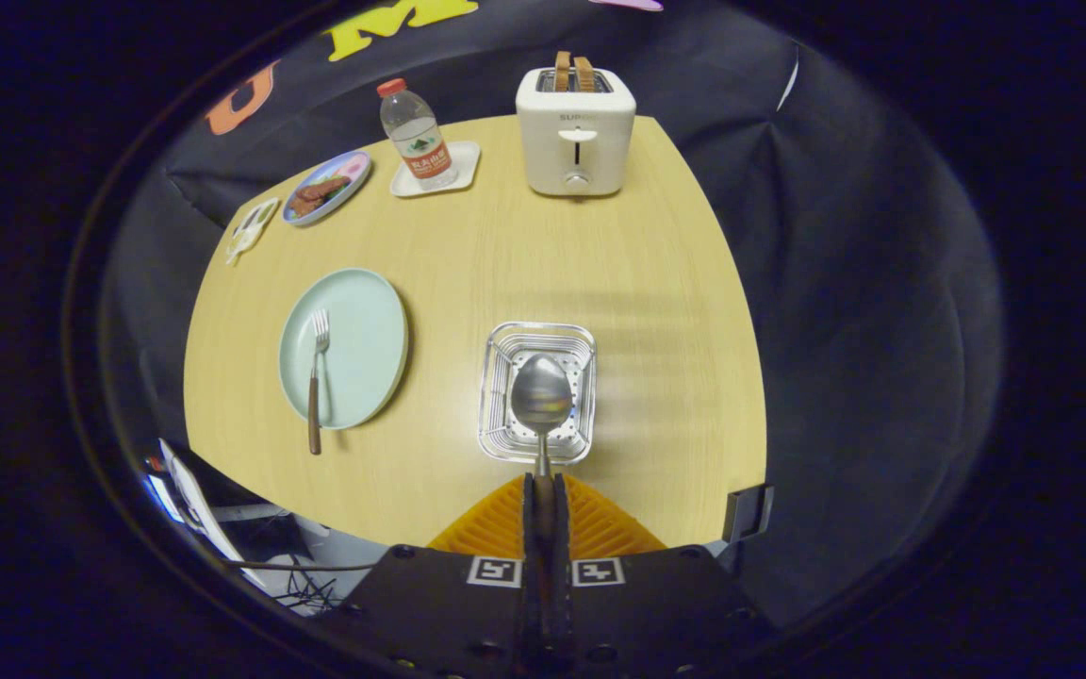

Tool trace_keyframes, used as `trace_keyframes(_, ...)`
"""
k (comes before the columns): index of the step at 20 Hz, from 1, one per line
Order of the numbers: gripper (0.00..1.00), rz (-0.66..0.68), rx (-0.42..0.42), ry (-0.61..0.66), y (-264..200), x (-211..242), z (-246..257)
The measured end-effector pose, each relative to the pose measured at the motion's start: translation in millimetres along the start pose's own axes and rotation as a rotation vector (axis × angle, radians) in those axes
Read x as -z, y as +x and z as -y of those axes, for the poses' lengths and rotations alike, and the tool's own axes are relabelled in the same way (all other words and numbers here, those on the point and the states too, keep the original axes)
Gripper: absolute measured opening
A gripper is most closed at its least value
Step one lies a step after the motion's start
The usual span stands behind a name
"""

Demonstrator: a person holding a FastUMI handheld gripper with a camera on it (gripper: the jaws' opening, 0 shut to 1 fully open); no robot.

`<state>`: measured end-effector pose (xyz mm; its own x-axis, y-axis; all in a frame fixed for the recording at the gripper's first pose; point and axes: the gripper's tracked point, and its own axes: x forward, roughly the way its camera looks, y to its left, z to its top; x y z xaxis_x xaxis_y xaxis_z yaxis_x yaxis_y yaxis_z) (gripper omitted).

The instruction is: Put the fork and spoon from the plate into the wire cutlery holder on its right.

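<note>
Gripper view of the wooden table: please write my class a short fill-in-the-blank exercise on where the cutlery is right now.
1. The gripper is shut on the handle of the metal ____.
2. The wooden-handled metal fork lies on the pale green round ____.
3. The bowl of the held utensil hangs over the square wire cutlery holder, which stands to the ____ of the dish bearing the fork.
4. Two slices of bread stick up from the white ____ at the table's far edge.

Missing words: spoon; plate; right; toaster
</note>
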<state>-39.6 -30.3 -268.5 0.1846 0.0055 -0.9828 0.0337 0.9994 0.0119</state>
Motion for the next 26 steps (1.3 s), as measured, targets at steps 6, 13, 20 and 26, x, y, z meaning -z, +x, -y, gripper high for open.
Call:
trace_keyframes(6,0.12,0.056,-0.024,0.032,-5.1,-17.3,-8.9)
trace_keyframes(13,0.68,0.315,-0.007,-0.091,-37.7,-56.1,-46.1)
trace_keyframes(20,0.89,0.511,-0.134,-0.187,-45.5,-65.3,-149.9)
trace_keyframes(26,0.95,0.519,-0.168,-0.270,5.0,-45.8,-217.5)
